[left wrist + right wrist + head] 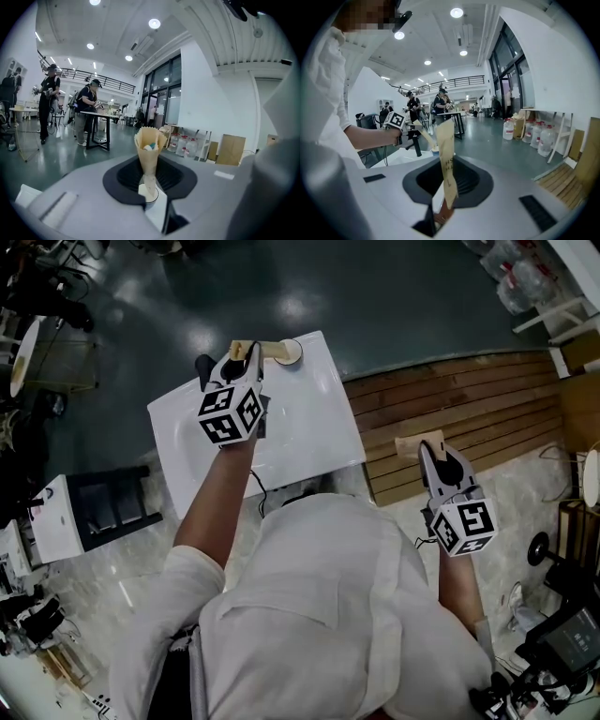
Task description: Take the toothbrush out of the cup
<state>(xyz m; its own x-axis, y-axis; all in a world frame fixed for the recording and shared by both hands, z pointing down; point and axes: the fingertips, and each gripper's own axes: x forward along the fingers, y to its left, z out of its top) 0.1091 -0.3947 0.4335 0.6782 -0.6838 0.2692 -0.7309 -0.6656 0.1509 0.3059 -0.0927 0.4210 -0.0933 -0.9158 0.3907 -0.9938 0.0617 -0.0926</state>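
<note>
At the far left, a dark floor runs beside a white table (pixel 314 423). The person's bare left arm reaches over it. The left gripper (pixel 240 356) hangs above the table's far edge with its jaws pinched on the toothbrush (pixel 150 157), which sits in a tan paper sleeve. The left gripper view shows the sleeve rising between the jaws. Its top is open, and a white and teal tip shows inside. From the gripper the toothbrush slants down to the cup (pixel 290 352), a small white one near the table's far edge, just right of the gripper. The sleeve's narrow lower end meets the cup's mouth. Whether it is inside the cup or just above the rim cannot be told.

Right of the table lie wooden slats (pixel 469 395). The right gripper (pixel 428 452) is held over them, well apart from the table and the cup. Its jaws are pressed on the lower end of a tan paper strip (pixel 446 154). The strip stands up from the jaws, leaning slightly, with dark handwriting on its face. The right gripper view shows clear jugs (pixel 539 138) on the floor by the glass wall.
</note>
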